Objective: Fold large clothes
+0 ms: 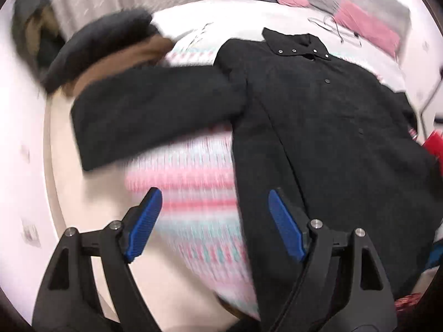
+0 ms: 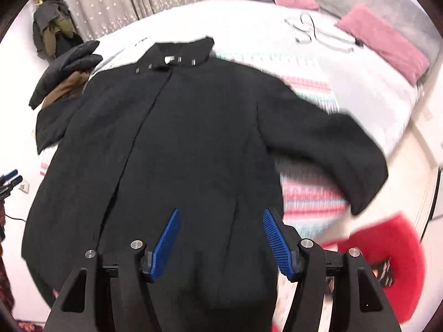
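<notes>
A large black coat (image 1: 318, 127) lies spread front-up on a bed, collar at the far end, both sleeves stretched out sideways; it also shows in the right wrist view (image 2: 188, 144). My left gripper (image 1: 214, 202) is open and empty, hovering above the coat's lower left edge and the striped blanket. My right gripper (image 2: 220, 218) is open and empty, hovering above the coat's lower right part. The left gripper's fingers (image 2: 9, 177) show at the left edge of the right wrist view.
A pink, white and teal striped blanket (image 1: 191, 182) covers the bed. A pile of dark and brown clothes (image 1: 105, 52) lies at the far left. Pink pillows (image 2: 384, 41) and wire hangers (image 2: 318, 34) lie at the back. A red furry cushion (image 2: 387, 265) sits at the right.
</notes>
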Available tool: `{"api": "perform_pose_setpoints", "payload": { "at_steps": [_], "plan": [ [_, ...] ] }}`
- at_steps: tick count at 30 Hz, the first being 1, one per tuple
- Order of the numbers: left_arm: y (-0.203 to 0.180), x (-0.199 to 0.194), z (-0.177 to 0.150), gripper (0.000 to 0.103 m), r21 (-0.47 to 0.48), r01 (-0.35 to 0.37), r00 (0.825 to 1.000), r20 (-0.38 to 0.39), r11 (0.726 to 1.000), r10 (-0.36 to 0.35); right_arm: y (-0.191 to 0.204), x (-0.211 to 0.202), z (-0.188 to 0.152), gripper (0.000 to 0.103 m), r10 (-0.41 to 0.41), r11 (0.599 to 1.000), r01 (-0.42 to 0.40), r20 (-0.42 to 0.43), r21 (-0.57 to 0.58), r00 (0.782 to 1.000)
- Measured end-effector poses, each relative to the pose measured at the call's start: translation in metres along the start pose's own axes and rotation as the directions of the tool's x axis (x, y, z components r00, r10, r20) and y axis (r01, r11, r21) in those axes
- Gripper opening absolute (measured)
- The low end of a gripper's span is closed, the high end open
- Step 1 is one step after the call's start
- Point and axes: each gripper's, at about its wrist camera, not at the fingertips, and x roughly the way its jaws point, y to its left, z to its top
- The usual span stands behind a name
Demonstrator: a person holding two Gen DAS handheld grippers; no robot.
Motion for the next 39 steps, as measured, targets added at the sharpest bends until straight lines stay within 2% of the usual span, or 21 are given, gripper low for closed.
{"api": "perform_pose_setpoints", "payload": {
  "at_steps": [4,8,10,15,18,19,20,22,24,25,26,27,28,29,31,32,33,34,36,39],
  "plan": [
    [-0.007,0.049,0.065,0.080,0.125,-0.065,0.998,0.017,0.990,0.064,0.007,0.026,0.051,0.067,-0.010,0.997,0.014,0.058,-0.077,0.998],
    [0.002,0.099,0.116,0.080,0.174,-0.096,0.995,0.000,0.980,0.098,0.016,0.072,0.104,0.069,-0.024,0.989,0.034,0.074,-0.146,0.997],
    [0.008,0.136,0.144,0.080,0.212,-0.122,0.991,-0.019,0.970,0.129,0.015,0.101,0.129,0.069,-0.026,0.986,0.037,0.065,-0.164,0.998],
    [0.030,0.198,0.176,0.080,0.278,-0.151,0.983,-0.063,0.949,0.175,0.001,0.169,0.176,0.069,-0.047,0.983,0.054,0.043,-0.175,0.998],
    [0.047,0.230,0.185,0.081,0.279,-0.107,0.981,-0.124,0.954,0.146,-0.017,0.206,0.202,0.069,-0.075,0.983,0.080,0.033,-0.163,0.997],
    [0.051,0.236,0.188,0.088,0.260,-0.087,0.983,-0.133,0.962,0.125,-0.025,0.218,0.210,0.069,-0.081,0.985,0.085,0.029,-0.151,0.996],
    [0.059,0.240,0.189,0.093,0.218,-0.060,0.986,-0.137,0.974,0.091,-0.035,0.228,0.217,0.069,-0.085,0.987,0.087,0.022,-0.133,0.996],
    [0.078,0.248,0.189,0.093,0.103,0.025,0.985,-0.171,0.994,-0.007,-0.053,0.250,0.226,0.069,-0.088,0.993,0.087,-0.002,-0.085,0.996],
    [0.093,0.252,0.184,0.089,-0.022,0.102,0.975,-0.194,0.994,-0.105,-0.069,0.268,0.232,0.071,-0.046,0.999,0.046,0.005,-0.023,0.999],
    [0.093,0.249,0.181,0.081,-0.031,0.109,0.976,-0.184,0.994,-0.113,-0.073,0.274,0.232,0.072,-0.025,1.000,0.024,0.024,0.010,0.999],
    [0.088,0.243,0.178,0.060,-0.030,0.119,0.977,-0.175,0.992,-0.123,-0.074,0.277,0.232,0.074,-0.018,0.999,0.017,0.042,0.028,0.999],
    [0.083,0.237,0.176,0.045,-0.001,0.144,0.973,-0.182,0.990,-0.142,-0.073,0.280,0.231,0.075,-0.027,0.999,0.024,0.060,0.038,0.998],
    [0.078,0.231,0.173,0.021,-0.016,0.136,0.975,-0.176,0.991,-0.136,-0.069,0.282,0.231,0.075,-0.045,0.999,0.043,0.064,0.031,0.997],
    [0.069,0.224,0.170,0.012,-0.003,0.074,0.983,-0.169,0.997,-0.073,-0.065,0.283,0.231,0.075,-0.069,0.998,0.068,0.066,0.019,0.995],
    [0.053,0.208,0.164,0.008,0.059,-0.053,0.991,-0.121,0.997,0.060,-0.059,0.281,0.230,0.074,-0.100,0.995,0.099,0.069,0.008,0.993],
    [0.050,0.197,0.161,0.008,0.072,-0.132,0.987,-0.078,0.989,0.138,-0.056,0.278,0.230,0.073,-0.119,0.993,0.118,0.069,0.011,0.991],
    [0.053,0.190,0.157,0.008,0.058,-0.219,0.974,-0.044,0.974,0.222,-0.054,0.277,0.230,0.073,-0.131,0.991,0.130,0.071,0.015,0.989],
    [0.061,0.189,0.153,0.009,0.018,-0.273,0.961,-0.032,0.962,0.273,-0.051,0.274,0.229,0.073,-0.152,0.988,0.150,0.077,0.021,0.985],
    [0.068,0.205,0.145,0.011,-0.013,-0.318,0.943,-0.106,0.948,0.315,-0.047,0.269,0.227,0.073,-0.159,0.987,0.157,0.094,0.025,0.983],
    [0.050,0.200,0.153,0.020,0.051,-0.373,0.924,-0.070,0.926,0.376,-0.043,0.264,0.228,0.073,-0.172,0.985,0.172,0.089,0.002,0.981]
  ]
}}
